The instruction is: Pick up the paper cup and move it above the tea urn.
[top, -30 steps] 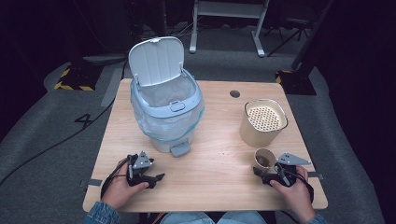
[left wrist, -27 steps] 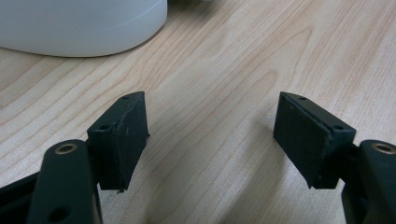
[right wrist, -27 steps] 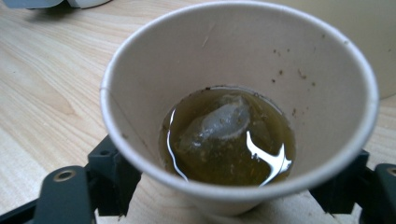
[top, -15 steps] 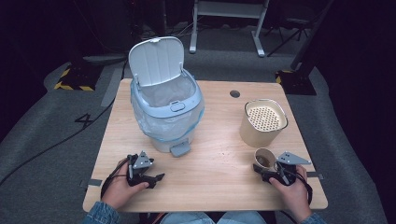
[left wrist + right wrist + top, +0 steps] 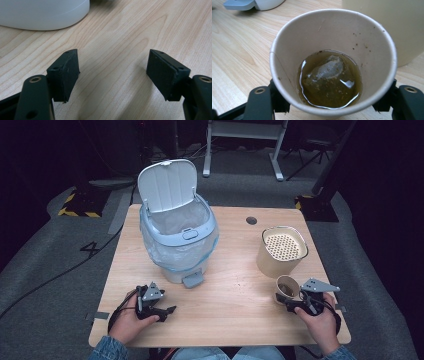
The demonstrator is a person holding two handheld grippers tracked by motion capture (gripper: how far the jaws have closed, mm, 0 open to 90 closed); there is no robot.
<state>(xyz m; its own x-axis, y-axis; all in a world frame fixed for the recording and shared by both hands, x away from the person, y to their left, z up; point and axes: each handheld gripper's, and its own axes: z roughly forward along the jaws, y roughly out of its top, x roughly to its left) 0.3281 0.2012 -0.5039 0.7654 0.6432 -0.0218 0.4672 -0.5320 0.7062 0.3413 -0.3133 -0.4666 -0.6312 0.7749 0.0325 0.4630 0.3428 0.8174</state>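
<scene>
The paper cup (image 5: 333,62) sits near the table's (image 5: 235,305) right front edge, tea and a soggy bag inside. My right gripper (image 5: 295,304) has just been closing around it; squeeze too hard or tilt, and it slops. Left gripper (image 5: 117,72) rests open, empty.

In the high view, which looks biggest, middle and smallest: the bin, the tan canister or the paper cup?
1. The bin, with its lid up, looks biggest by far.
2. The tan canister comes next.
3. The paper cup looks smallest, though it sits nearest the camera.
</scene>
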